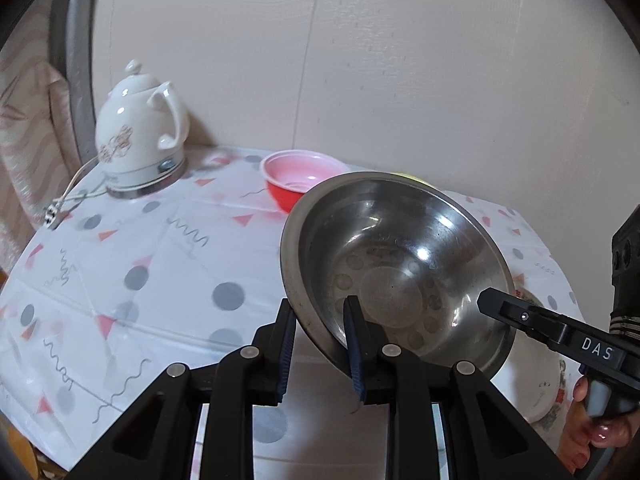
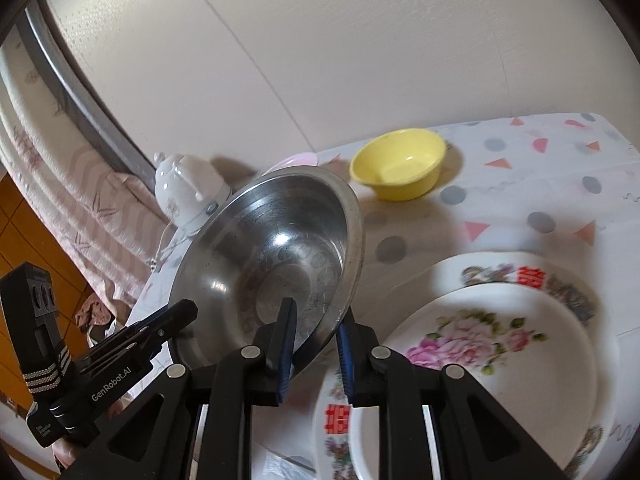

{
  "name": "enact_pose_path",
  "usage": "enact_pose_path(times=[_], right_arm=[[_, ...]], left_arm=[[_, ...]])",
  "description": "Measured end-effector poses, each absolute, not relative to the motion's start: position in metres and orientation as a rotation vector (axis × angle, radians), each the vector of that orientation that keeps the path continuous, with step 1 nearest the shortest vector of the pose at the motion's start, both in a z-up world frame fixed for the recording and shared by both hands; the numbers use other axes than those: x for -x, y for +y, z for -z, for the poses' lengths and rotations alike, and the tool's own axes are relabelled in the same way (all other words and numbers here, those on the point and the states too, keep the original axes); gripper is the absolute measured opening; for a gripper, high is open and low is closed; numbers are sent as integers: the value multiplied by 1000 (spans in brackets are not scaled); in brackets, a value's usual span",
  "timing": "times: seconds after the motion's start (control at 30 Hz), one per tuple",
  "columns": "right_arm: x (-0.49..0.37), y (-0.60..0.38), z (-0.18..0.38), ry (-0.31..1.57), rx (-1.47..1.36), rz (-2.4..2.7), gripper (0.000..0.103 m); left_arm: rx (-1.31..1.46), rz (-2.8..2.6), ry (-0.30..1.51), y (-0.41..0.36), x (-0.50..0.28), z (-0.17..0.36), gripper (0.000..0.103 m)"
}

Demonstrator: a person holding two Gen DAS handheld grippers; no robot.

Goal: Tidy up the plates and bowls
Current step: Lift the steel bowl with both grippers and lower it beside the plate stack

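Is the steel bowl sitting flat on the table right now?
No, the steel bowl is tilted in the air, its rim clamped by the left gripper and the right gripper.

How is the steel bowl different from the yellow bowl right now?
The steel bowl is held tilted above the table by the left gripper and right gripper; the yellow bowl sits upright near the wall. The steel bowl is shiny metal, the yellow bowl matte. Both look empty.

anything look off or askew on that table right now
Nothing is spilled or broken. The one odd thing is the steel bowl: it hangs tilted above the tablecloth, its rim pinched by both the left tongs and the right tongs. The floral plates sit stacked; the kettle's cord lies unplugged.
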State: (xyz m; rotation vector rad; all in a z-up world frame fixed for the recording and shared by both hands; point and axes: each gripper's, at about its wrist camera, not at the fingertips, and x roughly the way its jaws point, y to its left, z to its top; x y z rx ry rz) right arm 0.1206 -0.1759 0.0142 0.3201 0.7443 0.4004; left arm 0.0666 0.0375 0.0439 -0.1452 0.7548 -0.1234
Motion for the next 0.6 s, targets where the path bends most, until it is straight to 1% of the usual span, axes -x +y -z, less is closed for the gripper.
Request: enact_pose_path(times=[0.6], right_arm=[[-128, -141, 11, 847, -280, -439, 20]], left_arm=[[195, 83, 835, 74, -68, -5, 26]])
